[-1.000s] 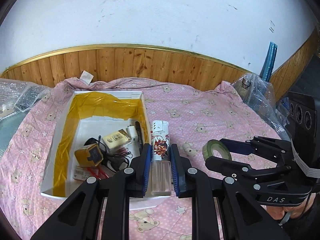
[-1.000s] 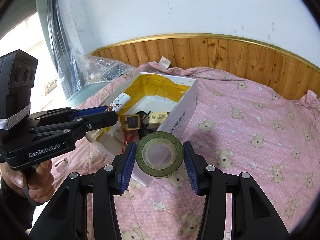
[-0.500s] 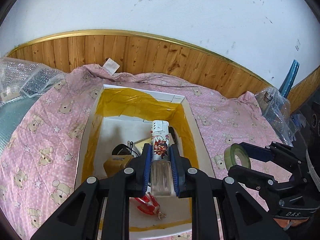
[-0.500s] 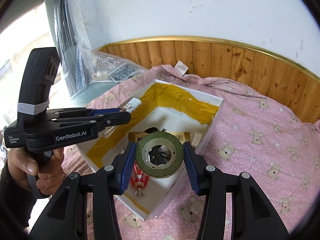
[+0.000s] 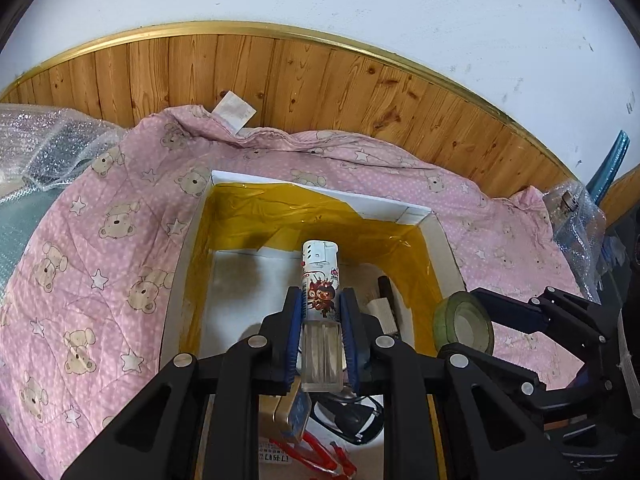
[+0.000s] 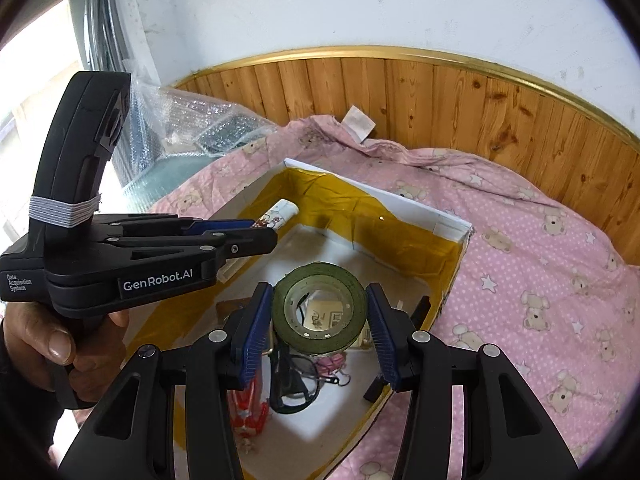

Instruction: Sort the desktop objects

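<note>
A white lighter (image 5: pixel 320 300) with a red cartoon print and a clear base points forward between the blue pads of my left gripper (image 5: pixel 320 298), which is shut on it above the inside of the white box (image 5: pixel 404 212) lined with yellow tape. My right gripper (image 6: pixel 319 300) is shut on a dark green tape roll (image 6: pixel 320 276), also held over the box (image 6: pixel 400 200). In the right wrist view the left gripper (image 6: pixel 256 232) and lighter (image 6: pixel 278 214) hover over the box's left side. The tape roll (image 5: pixel 464 326) shows at the right of the left wrist view.
Inside the box lie a black cable (image 6: pixel 292 388), red clips (image 6: pixel 250 412) and small packets. The box sits on a pink bear-print quilt (image 6: pixel 540 272) against a wood-panelled wall (image 5: pixel 320 80). Bubble wrap (image 5: pixel 44 140) lies at the left. A hand (image 6: pixel 52 336) holds the left gripper.
Both grippers have moved forward with their loads, from beside and in front of the box to above its interior. The box now looms larger in both views.
</note>
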A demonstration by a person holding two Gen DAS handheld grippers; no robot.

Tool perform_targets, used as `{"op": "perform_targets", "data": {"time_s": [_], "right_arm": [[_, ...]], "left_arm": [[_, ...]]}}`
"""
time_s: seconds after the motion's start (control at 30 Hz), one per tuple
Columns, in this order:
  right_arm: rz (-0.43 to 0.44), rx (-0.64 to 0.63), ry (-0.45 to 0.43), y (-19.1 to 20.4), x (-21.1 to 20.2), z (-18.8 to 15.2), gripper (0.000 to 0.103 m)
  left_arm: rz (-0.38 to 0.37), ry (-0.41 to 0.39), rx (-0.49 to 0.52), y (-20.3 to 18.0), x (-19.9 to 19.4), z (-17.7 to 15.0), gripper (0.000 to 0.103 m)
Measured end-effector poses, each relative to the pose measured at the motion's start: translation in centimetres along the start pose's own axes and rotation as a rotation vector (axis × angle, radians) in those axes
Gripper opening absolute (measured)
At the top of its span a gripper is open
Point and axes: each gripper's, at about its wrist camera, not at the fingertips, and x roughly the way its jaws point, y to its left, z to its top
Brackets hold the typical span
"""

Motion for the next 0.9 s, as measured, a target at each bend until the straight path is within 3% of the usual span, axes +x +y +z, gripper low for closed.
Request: {"op": "perform_targets", "data": {"time_s": [0.17, 0.23, 0.27, 0.47, 0.9], "right_arm": [[-0.004, -0.008, -0.002, -0.8, 2.6, 1.1, 0.052], [-0.024, 0.004, -0.012, -1.1, 3.0, 0.9, 0.062], [-0.012, 0.013, -0.017, -1.3, 2.9, 0.7, 0.062], [0.017, 0.062, -0.01, -2.4, 1.8, -1.1, 0.062], [0.023, -0.008, 0.03, 0.4, -4.3, -5.1, 0.068]], "left_arm": [[0.024, 0.029, -0.064, 1.9, 2.4, 1.1, 0.025], [0.018, 0.048, -0.089, 2.7, 3.1, 1.1, 0.044], [-0.001, 0.056, -0.1, 2.9, 3.3, 1.1, 0.045], [-0.04, 0.064, -0.089, 2.3, 2.0, 0.1, 0.046], [0.03, -0.038, -0.018, -1.3, -5.4, -4.6, 0.055]]}}
